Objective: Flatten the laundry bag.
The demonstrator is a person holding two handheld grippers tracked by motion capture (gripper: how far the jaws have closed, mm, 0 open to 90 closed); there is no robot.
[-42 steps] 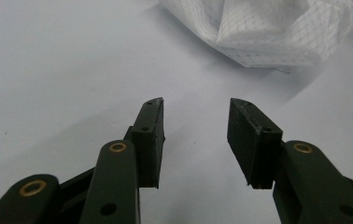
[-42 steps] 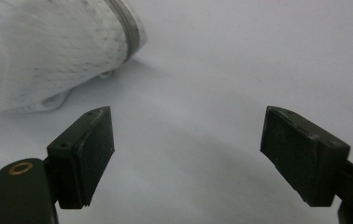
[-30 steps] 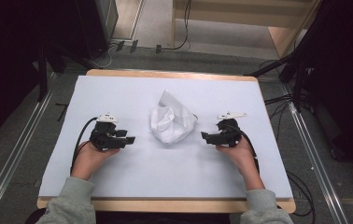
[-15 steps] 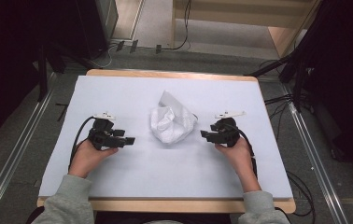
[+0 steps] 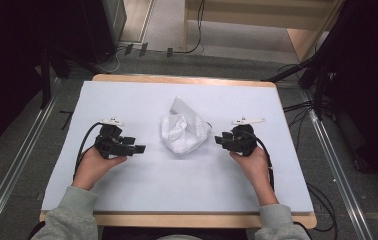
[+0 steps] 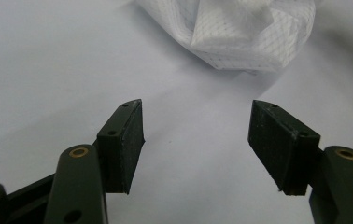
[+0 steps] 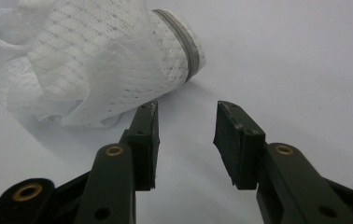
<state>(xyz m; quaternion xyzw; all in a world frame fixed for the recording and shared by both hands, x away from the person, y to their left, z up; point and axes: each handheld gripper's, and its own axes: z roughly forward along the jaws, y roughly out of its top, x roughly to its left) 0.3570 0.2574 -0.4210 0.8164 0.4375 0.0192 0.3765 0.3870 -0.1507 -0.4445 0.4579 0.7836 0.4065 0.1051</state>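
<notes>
Status: nothing is gripped. The crumpled white mesh bag with a grey zipper edge (image 5: 183,131) sits in a heap at the middle of the white-covered table (image 5: 127,100), untouched by either tool. Judging from that, the work on it (looks like a grab, then spreading or folding) is at the very start; everything is left to do.

Left gripper (image 5: 138,149): jaws wide apart, nothing between them. They have just been opening. In the left gripper view (image 6: 202,140) the bag (image 6: 240,32) lies ahead, clear of the pads, bare table in between.

Right gripper (image 5: 219,140): jaws have just been closing, now part-way, a gap between the pads and nothing in it. In the right gripper view (image 7: 186,140) the bag (image 7: 95,65) sits ahead and to the left, its zipper end just beyond the left pad, not touching as far as I can tell.

Pose: both hands rest low on the table either side of the bag, forearms coming in from the near edge, the tools pointing inward at the bag and roughly level. The right one is near the bag's edge, the left one farther off.
</notes>
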